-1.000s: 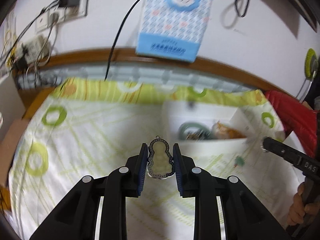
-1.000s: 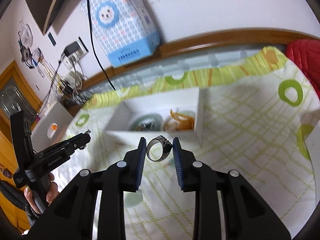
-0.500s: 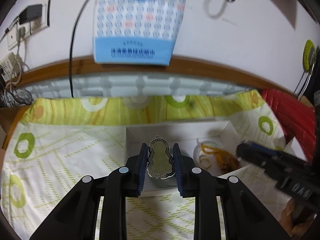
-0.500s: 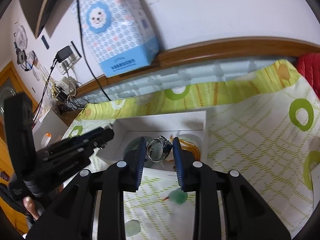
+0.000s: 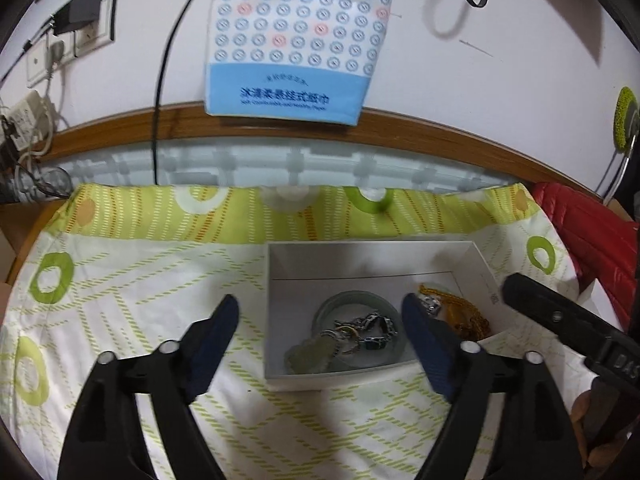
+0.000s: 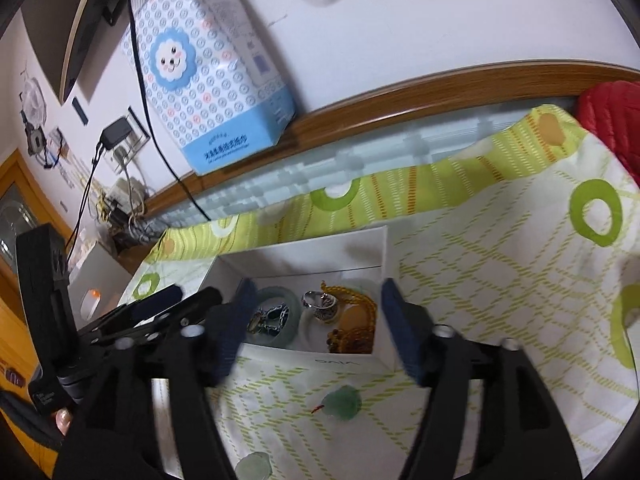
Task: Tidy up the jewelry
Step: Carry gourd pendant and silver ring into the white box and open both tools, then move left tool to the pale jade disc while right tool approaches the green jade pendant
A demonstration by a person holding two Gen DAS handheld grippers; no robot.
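Note:
A white box (image 5: pixel 276 280) sits on the green-patterned cloth and also shows in the right wrist view (image 6: pixel 352 248). Inside lie a green bangle (image 5: pixel 340 304), a pale jade pendant (image 5: pixel 310 354), a dark bracelet (image 5: pixel 372 330), a silver ring (image 6: pixel 320 306) and amber beads (image 6: pixel 360 320). My left gripper (image 5: pixel 320 320) is open and empty above the box's front. My right gripper (image 6: pixel 316 308) is open and empty above the same box. Two green stones (image 6: pixel 342 402) (image 6: pixel 254 466) lie on the cloth in front of the box.
A blue tissue pack (image 5: pixel 296 40) leans on the wall behind a wooden rail (image 5: pixel 440 128). Cables and sockets (image 5: pixel 48 60) are at the far left. A red cloth (image 5: pixel 584 232) lies at the right edge.
Both grippers opened wide. The jade pendant dropped from the left gripper into the box, and the silver ring dropped from the right gripper into the box.

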